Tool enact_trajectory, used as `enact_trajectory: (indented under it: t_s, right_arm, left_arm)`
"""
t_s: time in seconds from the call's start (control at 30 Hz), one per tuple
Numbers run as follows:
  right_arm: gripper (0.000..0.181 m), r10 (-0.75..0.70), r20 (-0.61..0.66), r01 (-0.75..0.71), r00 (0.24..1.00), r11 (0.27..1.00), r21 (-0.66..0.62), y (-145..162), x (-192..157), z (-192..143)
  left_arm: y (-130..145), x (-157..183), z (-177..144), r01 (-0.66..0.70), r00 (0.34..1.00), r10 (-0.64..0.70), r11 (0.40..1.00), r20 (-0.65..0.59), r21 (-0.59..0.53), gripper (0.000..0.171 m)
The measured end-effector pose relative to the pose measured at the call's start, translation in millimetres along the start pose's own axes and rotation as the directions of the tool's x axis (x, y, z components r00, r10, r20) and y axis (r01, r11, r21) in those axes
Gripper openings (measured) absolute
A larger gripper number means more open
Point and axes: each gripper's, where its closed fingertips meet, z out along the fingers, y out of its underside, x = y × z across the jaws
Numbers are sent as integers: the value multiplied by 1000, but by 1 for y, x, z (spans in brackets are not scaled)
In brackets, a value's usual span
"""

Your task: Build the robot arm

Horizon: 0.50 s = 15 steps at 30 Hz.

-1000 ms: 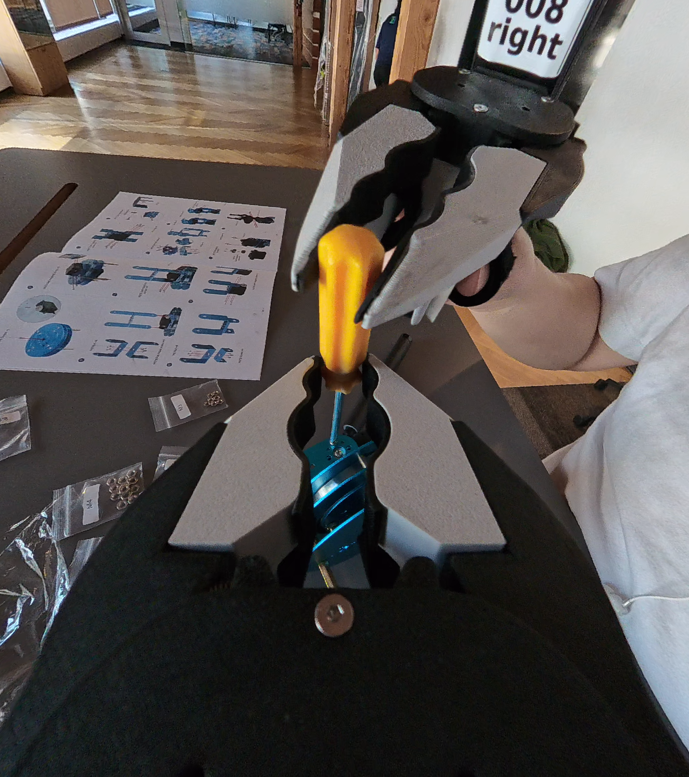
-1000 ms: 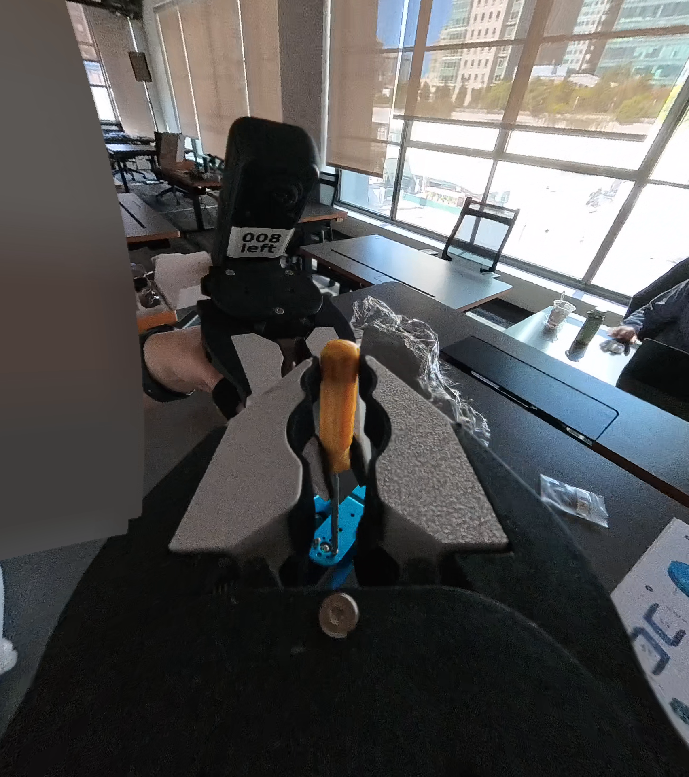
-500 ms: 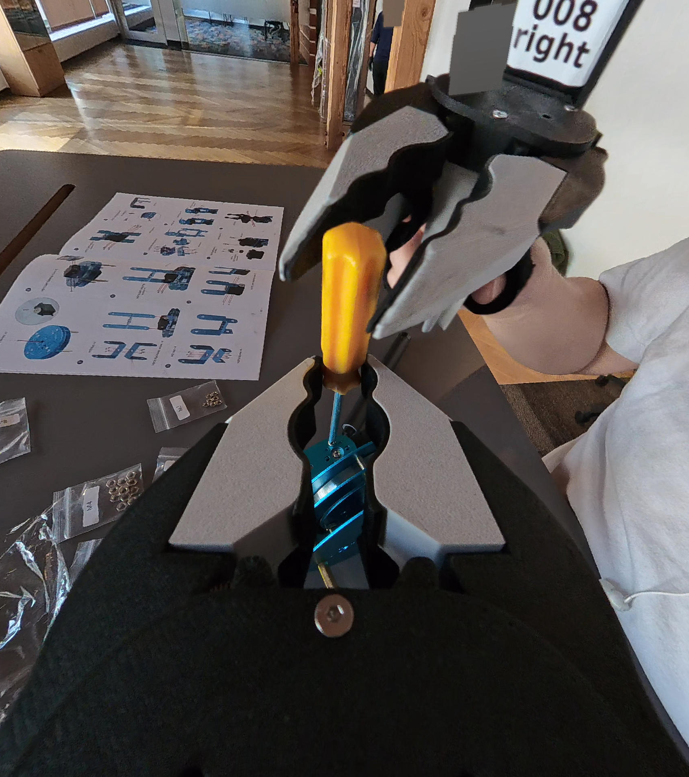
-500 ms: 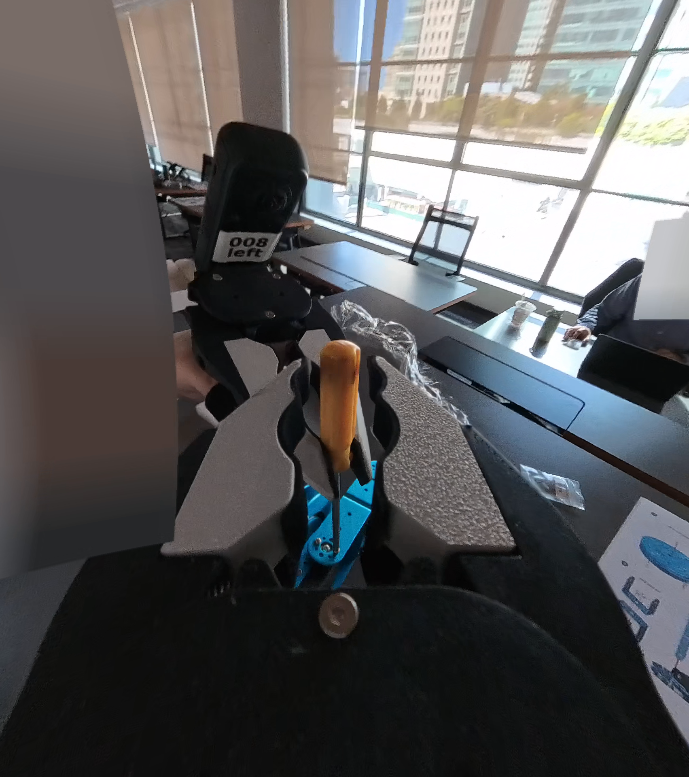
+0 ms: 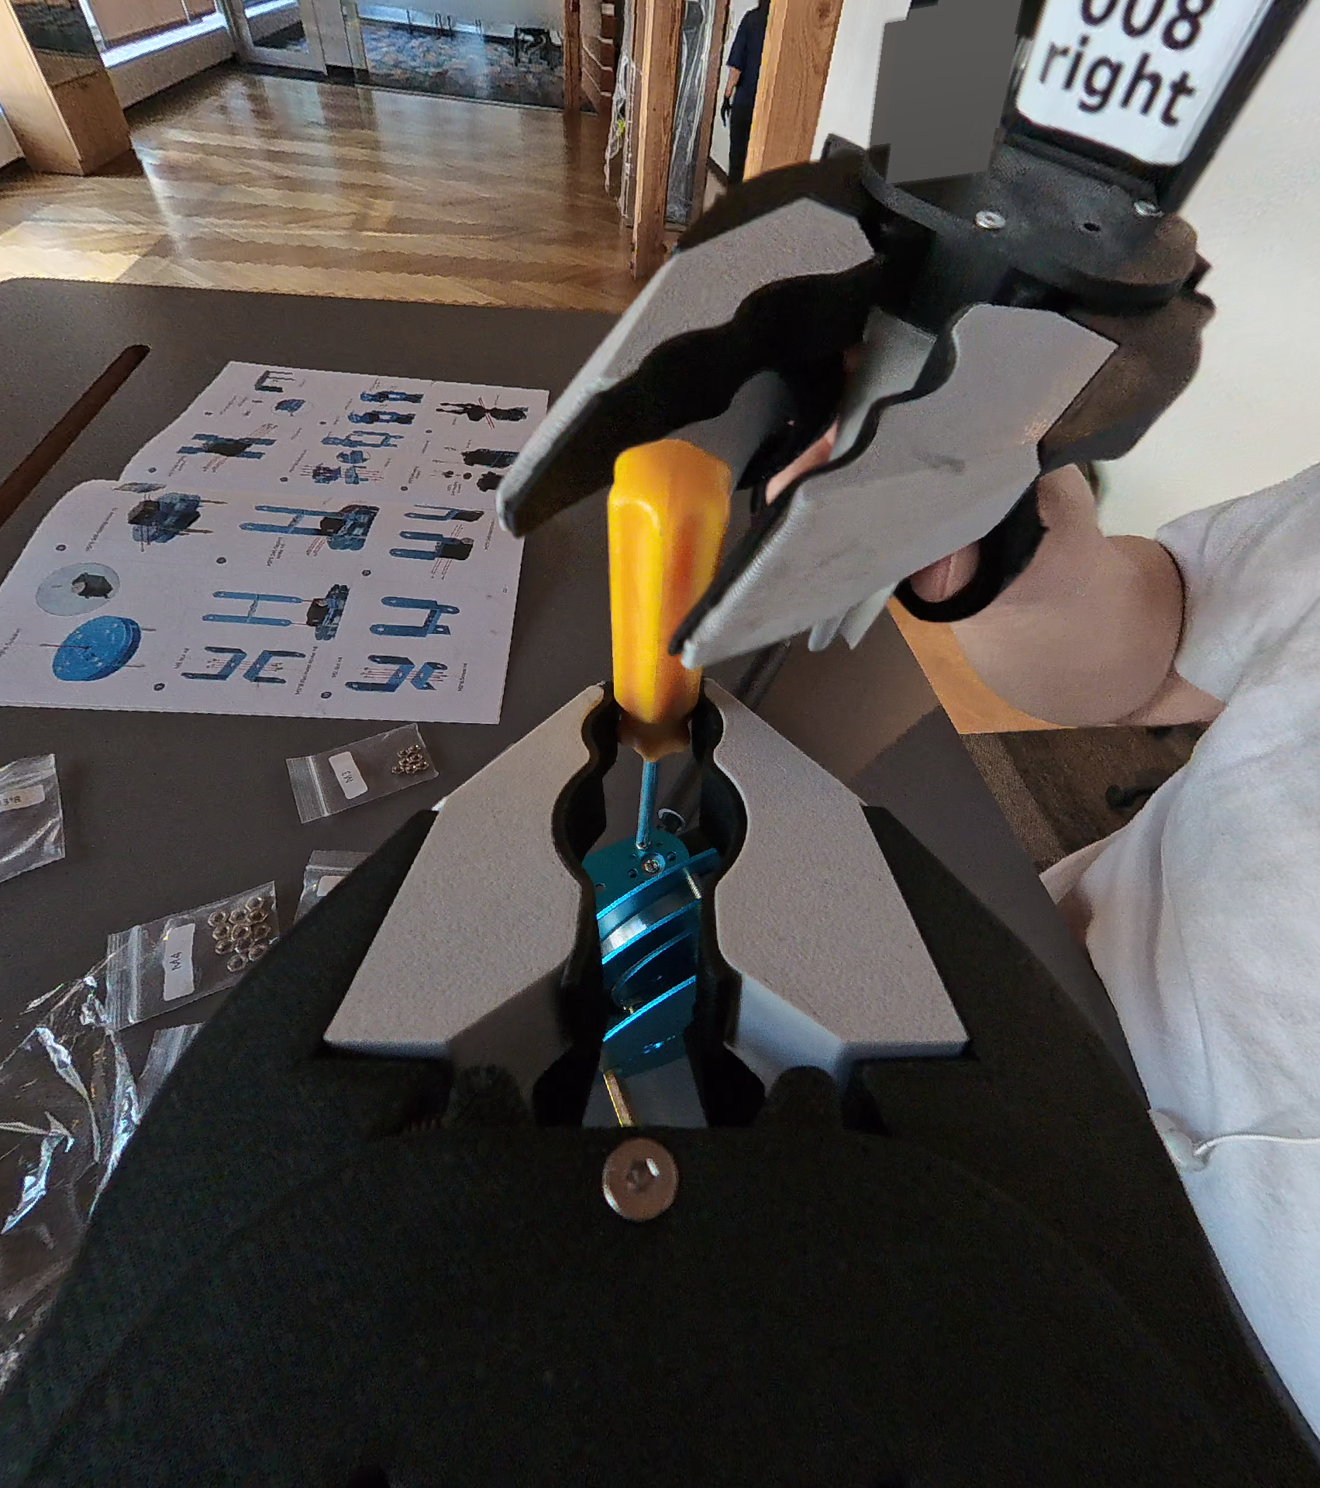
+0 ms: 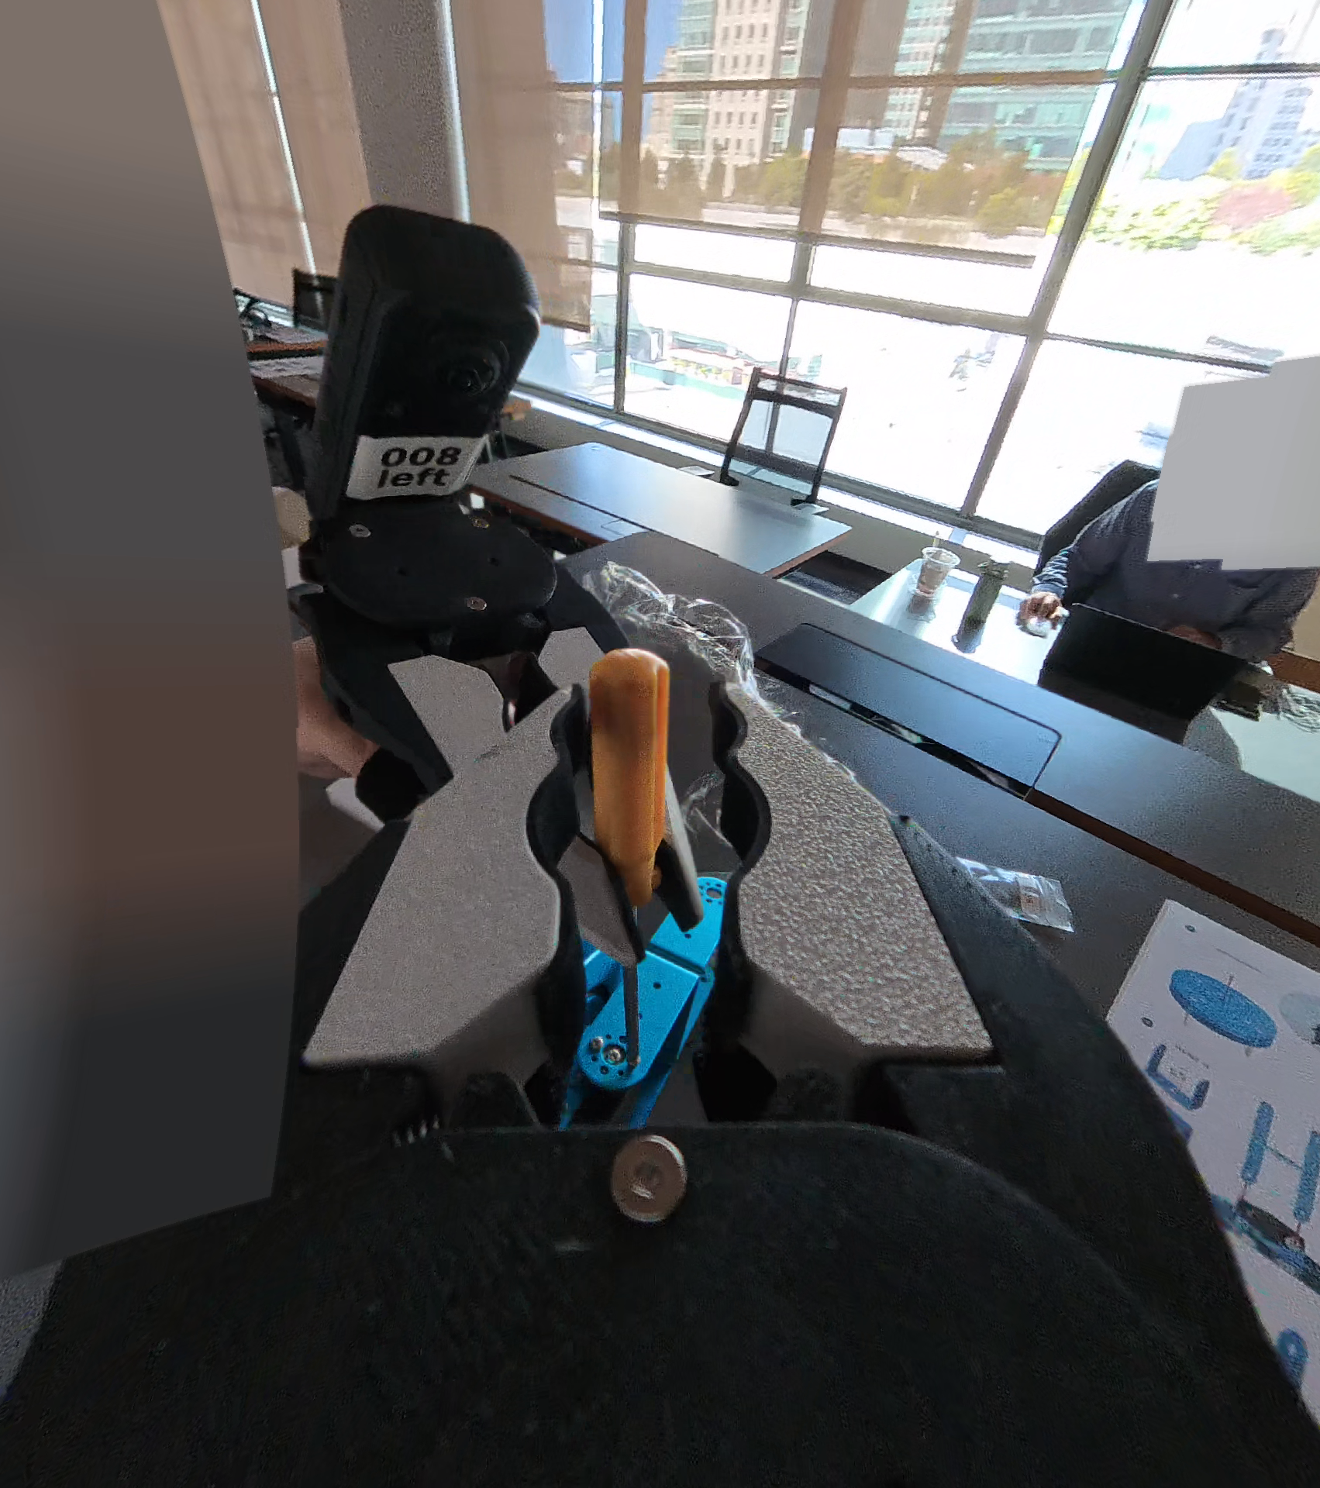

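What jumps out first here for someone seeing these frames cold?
The orange-handled screwdriver stands nearly upright at centre, with the right gripper around its handle and its tip on a screw in the blue metal assembly. The left gripper is shut on that assembly. Behind, on the dark table, lie an open instruction sheet and small bags of hardware.

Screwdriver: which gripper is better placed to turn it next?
Right, probably. The right gripper already clamps the screwdriver, tip on a screw; the left gripper holds the blue part.
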Motion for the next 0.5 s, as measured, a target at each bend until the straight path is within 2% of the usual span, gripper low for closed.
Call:
enact_trajectory:
  t_s: [0.1, 0.17, 0.33, 0.5]
  right_arm:
    - [30, -33, 81, 40, 996, 995, -93, 13, -2, 5]
    - [18, -50, 131, 63, 990, 993, -100, 16, -9, 6]
    - [18, -24, 121, 35, 992, 996, -87, 14, -7, 6]
    - [18, -1, 75, 6, 997, 998, -65, 11, 0, 3]
  left_arm:
    - [0, 1, 1, 2, 1000, -2, 1000, 0, 1, 16]
    - [0, 1, 0, 3, 1000, -3, 1000, -2, 0, 16]
    - [-1, 1, -1, 12, 1000, -12, 1000, -6, 11, 16]
    - [21, -2, 2, 43, 998, -47, 994, -37, -102, 21]
